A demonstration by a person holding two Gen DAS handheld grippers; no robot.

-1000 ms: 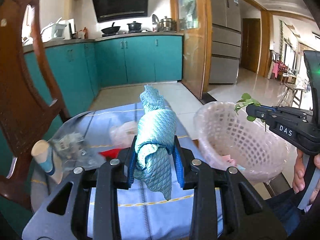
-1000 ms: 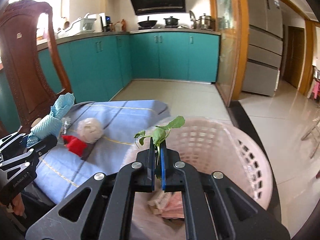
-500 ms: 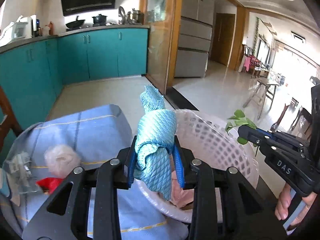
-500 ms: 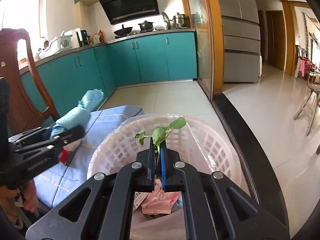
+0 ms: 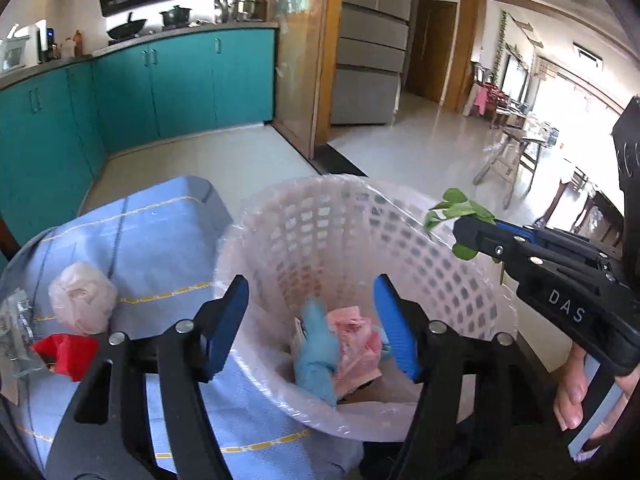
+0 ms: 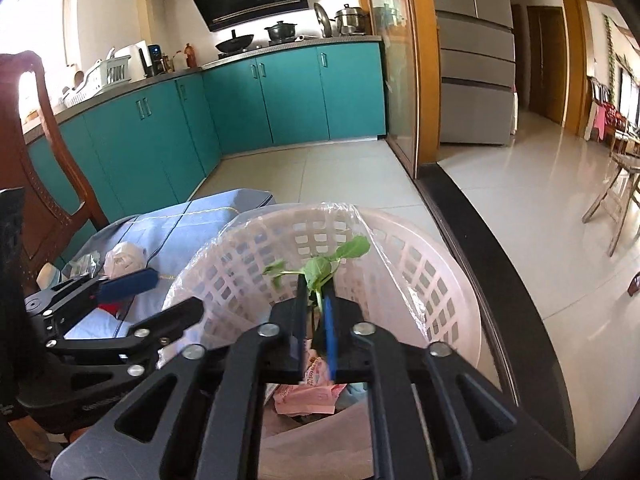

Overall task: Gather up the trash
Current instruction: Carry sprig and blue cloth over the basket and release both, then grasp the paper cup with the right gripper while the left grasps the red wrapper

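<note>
Blue cloth [image 5: 316, 350] in basket [image 5: 472, 280], below spread left claw [image 5: 312, 320].

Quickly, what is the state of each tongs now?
Left tongs: open, holding nothing, above the basket.
Right tongs: closed on the green leaf sprig.

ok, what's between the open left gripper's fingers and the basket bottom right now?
Nothing solid. In the left wrist view the left gripper is open over the basket, and the blue cloth is already down inside beside pink paper.
</note>
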